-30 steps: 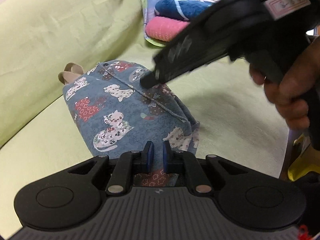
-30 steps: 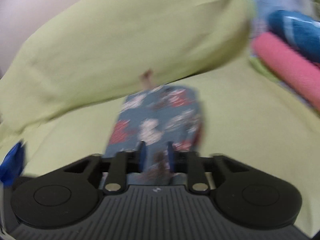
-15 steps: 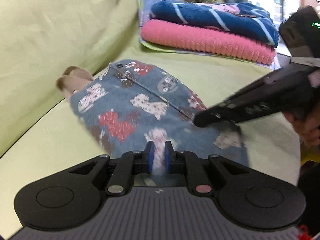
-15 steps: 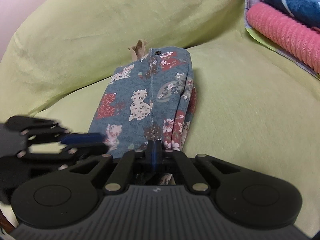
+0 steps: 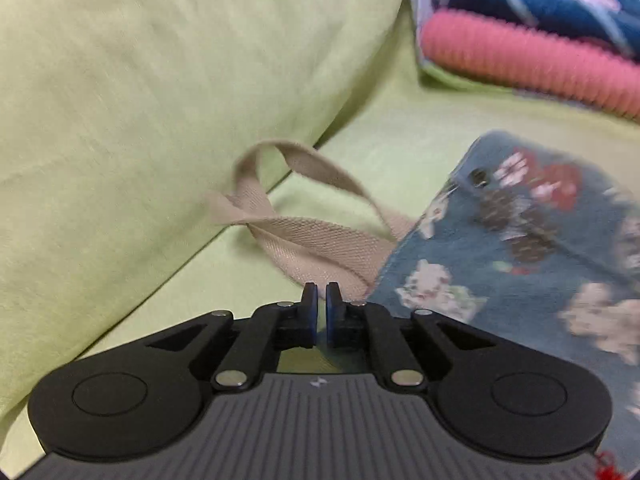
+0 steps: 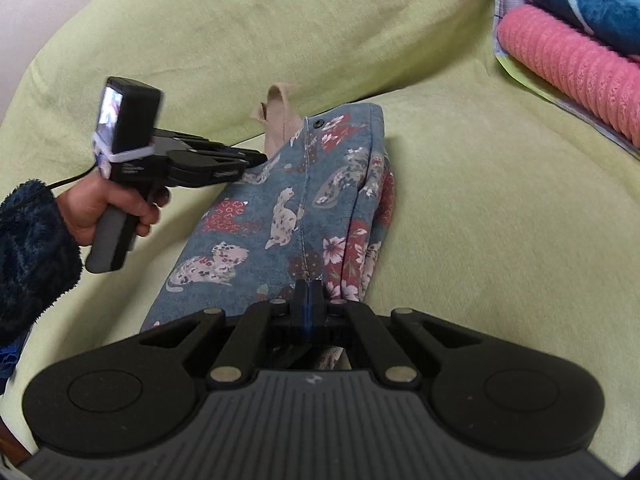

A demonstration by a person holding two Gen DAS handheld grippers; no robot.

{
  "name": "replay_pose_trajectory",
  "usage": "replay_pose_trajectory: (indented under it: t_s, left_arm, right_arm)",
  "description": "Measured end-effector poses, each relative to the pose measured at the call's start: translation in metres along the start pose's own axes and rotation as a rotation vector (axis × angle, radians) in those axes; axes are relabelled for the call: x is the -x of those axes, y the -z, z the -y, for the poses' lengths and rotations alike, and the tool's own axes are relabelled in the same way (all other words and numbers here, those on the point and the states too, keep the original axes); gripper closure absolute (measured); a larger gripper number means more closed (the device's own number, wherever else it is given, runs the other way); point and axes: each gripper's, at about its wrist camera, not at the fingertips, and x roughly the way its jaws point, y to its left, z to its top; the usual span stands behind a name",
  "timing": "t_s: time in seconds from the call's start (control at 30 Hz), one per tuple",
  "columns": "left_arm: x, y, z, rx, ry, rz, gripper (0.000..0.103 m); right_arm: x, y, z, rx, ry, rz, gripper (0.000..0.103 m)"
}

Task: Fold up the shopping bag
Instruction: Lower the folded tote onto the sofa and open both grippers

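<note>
The shopping bag [image 6: 288,208], blue cloth with cats and flowers, lies folded into a long strip on the green sofa seat [image 6: 480,220]. Its beige handles [image 5: 312,236] stick out at the far end against the back cushion. My right gripper [image 6: 307,300] is shut, its tips on the bag's near end; no cloth shows between the pads. My left gripper [image 5: 321,300] hovers just short of the handles, beside the bag's [image 5: 520,260] far left corner. Its jaws are closing to a narrow slit with nothing between them. In the right wrist view the left gripper [image 6: 260,158] is held by a hand [image 6: 100,204].
The green back cushion [image 5: 140,100] rises behind the handles. At the far right lies a stack of folded towels, pink [image 6: 572,68] under dark blue [image 6: 580,4], on a patterned cloth. A fuzzy dark sleeve [image 6: 32,252] comes in from the left.
The left gripper has left the bag's near end and swung to the far corner by the handles. The right gripper has shut and sunk onto the bag's near end.
</note>
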Motion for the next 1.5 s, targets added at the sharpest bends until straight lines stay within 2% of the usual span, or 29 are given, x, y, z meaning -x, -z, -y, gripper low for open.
replay_pose_trajectory:
  t_s: [0.07,0.13,0.2,0.27,0.33,0.37,0.43,0.5,0.57,0.6,0.67,0.7,0.73,0.8,0.87,0.9,0.97,1.03,1.13,1.23,1.27,1.37,1.5]
  left_arm:
    - [0.038,0.005,0.0,0.052,0.068,0.075,0.097]
    - [0.077,0.017,0.009,0.067,0.186,0.12,0.097]
    - [0.105,0.034,0.027,0.039,0.292,0.117,0.097]
    - [0.116,0.053,0.049,-0.008,0.353,0.06,0.097]
    - [0.111,0.07,0.066,-0.052,0.325,0.022,0.097]
    - [0.106,0.074,0.065,-0.037,0.316,0.036,0.097]
    - [0.088,0.067,0.05,0.051,0.311,0.042,0.096]
    - [0.063,0.059,0.039,0.068,0.224,0.039,0.096]
    - [0.047,0.048,0.03,0.096,0.212,0.024,0.096]
    - [0.043,0.042,0.031,0.09,0.195,0.014,0.099]
    - [0.052,0.036,0.053,-0.022,0.15,0.01,0.103]
    - [0.063,0.037,0.063,-0.069,0.158,0.018,0.103]
    - [0.077,0.039,0.071,-0.083,0.2,0.034,0.103]
    - [0.113,0.047,0.082,-0.043,0.333,0.077,0.095]
    - [0.13,0.059,0.1,-0.022,0.382,0.046,0.096]
    - [0.131,0.068,0.111,-0.033,0.356,0.019,0.097]
    - [0.136,0.083,0.126,0.005,0.281,0.054,0.103]
    - [0.136,0.077,0.132,0.021,0.247,0.036,0.103]
    - [0.134,0.062,0.143,-0.046,0.209,0.011,0.103]
    - [0.134,0.057,0.153,-0.111,0.187,-0.003,0.103]
    - [0.133,0.057,0.155,-0.119,0.182,-0.002,0.103]
    - [0.134,0.06,0.152,-0.095,0.183,0.002,0.103]
    - [0.133,0.063,0.148,-0.078,0.193,0.013,0.103]
  right_arm:
    - [0.0,0.0,0.001,-0.004,-0.005,0.002,0.103]
    - [0.001,0.004,0.002,-0.01,-0.012,0.008,0.103]
    - [0.001,0.004,0.003,-0.017,-0.019,0.01,0.103]
    - [0.001,0.005,0.005,-0.022,-0.025,0.011,0.103]
    - [0.001,0.005,0.005,-0.021,-0.025,0.01,0.103]
    - [0.001,0.005,0.004,-0.02,-0.022,0.009,0.103]
    - [0.001,0.005,0.002,-0.018,-0.015,0.008,0.103]
    - [0.0,0.005,0.001,-0.01,-0.006,0.007,0.103]
    - [-0.001,0.004,0.0,-0.002,-0.004,0.003,0.103]
    - [-0.001,0.003,0.0,-0.003,-0.003,-0.001,0.103]
    - [-0.001,0.002,0.0,-0.002,-0.003,-0.006,0.103]
    - [-0.001,0.003,0.0,0.0,-0.003,-0.006,0.103]
    - [-0.001,0.003,0.0,-0.001,-0.005,-0.005,0.103]
    - [-0.001,0.003,0.001,-0.012,-0.01,-0.005,0.103]
    - [-0.001,0.004,0.002,-0.016,-0.015,-0.004,0.103]
    - [-0.001,0.005,0.002,-0.016,-0.016,-0.002,0.103]
    - [-0.002,0.005,0.003,-0.025,-0.02,-0.004,0.103]
    - [-0.001,0.006,0.003,-0.03,-0.02,-0.003,0.103]
    - [-0.001,-0.004,0.003,-0.041,-0.02,-0.047,0.103]
    - [0.002,-0.025,0.002,-0.049,-0.021,-0.088,0.101]
    - [0.007,-0.033,0.0,-0.033,-0.025,-0.057,0.096]
    - [0.01,-0.055,-0.006,0.028,-0.043,0.021,0.092]
    - [-0.032,-0.068,-0.005,0.139,0.022,-0.008,0.092]
